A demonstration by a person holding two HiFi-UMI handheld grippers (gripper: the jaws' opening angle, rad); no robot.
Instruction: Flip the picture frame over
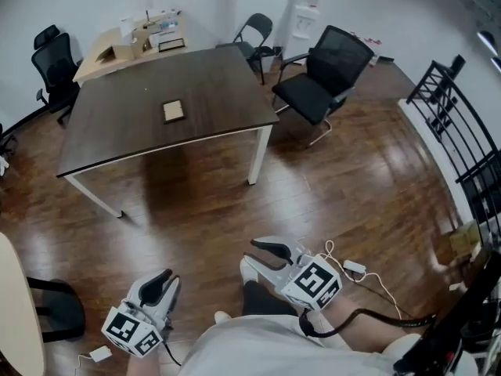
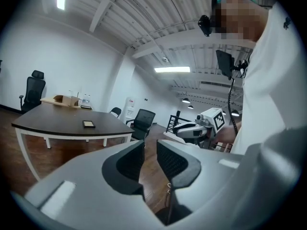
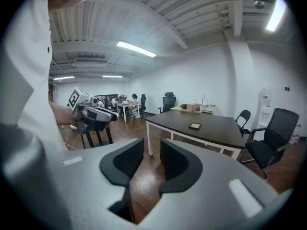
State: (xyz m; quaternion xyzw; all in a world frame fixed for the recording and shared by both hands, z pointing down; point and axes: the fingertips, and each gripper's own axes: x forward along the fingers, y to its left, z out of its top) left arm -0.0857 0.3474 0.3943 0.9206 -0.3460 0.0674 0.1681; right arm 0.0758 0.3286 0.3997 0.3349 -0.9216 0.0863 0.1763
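Two grippers are held low near the person's body, above the dark wood floor (image 1: 344, 178) and well apart from the table (image 1: 117, 128). The left gripper (image 1: 164, 282) has its jaws a narrow gap apart with nothing between them, and the right gripper (image 1: 262, 255) is the same, slightly parted and empty. The picture frame (image 1: 174, 110) lies flat near the middle of the dark tabletop, alone on that surface. Bare floor lies between the grippers and the table's white legs. A black mesh office chair (image 1: 325, 77) stands just off the table's far right corner, with a folding chair (image 1: 254, 34) behind it and a water dispenser (image 1: 307, 10) against the wall. A light wooden desk (image 1: 117, 49) carrying boxes butts against the table's far edge, beside another black chair (image 1: 51, 61). White cables (image 1: 356, 269) trail on the floor near the right gripper, and a black railing (image 1: 454, 124) runs along the right side.
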